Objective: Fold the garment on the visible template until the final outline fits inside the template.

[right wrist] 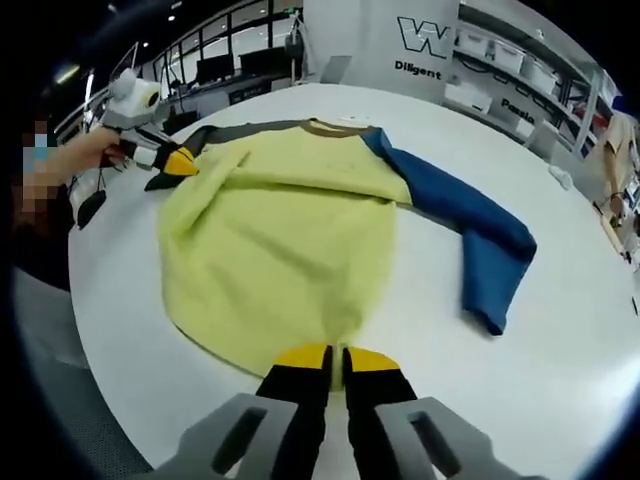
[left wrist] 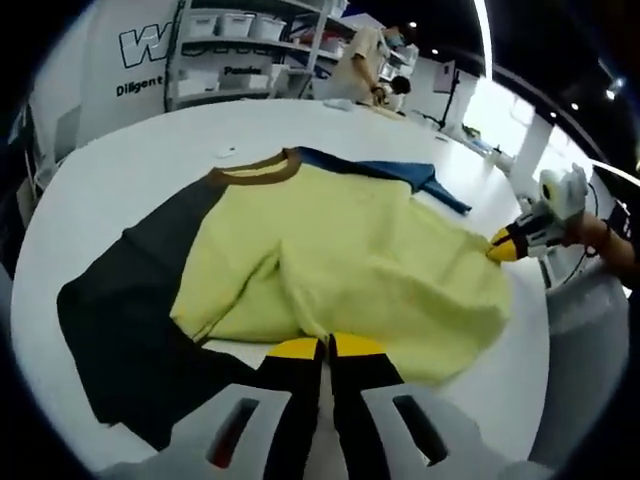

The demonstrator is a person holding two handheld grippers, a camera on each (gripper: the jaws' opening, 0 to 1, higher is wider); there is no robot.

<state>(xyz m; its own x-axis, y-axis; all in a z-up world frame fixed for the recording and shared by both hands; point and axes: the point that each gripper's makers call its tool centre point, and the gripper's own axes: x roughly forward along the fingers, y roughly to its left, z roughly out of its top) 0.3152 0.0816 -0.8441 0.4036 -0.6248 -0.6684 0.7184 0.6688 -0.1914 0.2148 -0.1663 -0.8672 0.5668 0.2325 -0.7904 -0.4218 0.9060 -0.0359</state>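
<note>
A white round tabletop (left wrist: 120, 180) is carrying everything, and the garment (left wrist: 340, 270) is lying spread across its middle, a yellow-bodied shirt with a brown collar (left wrist: 258, 170) facing away from the person. Relative to the garment's yellow body, a dark grey sleeve (left wrist: 120, 310) is spreading out to one side and a blue sleeve (right wrist: 480, 240) is lying bent on the other. The yellow fabric is sitting rumpled, with a fold running down its middle. At the garment's near hem, the left claw (left wrist: 327, 348) is showing its yellow tips pressed together and pinching the edge of the yellow cloth. The right claw (right wrist: 336, 358) is likewise closing its tips on the yellow hem at another point of the garment's edge. Beyond the garment, shelves with white bins (left wrist: 240, 30) are standing behind the tabletop.
</note>
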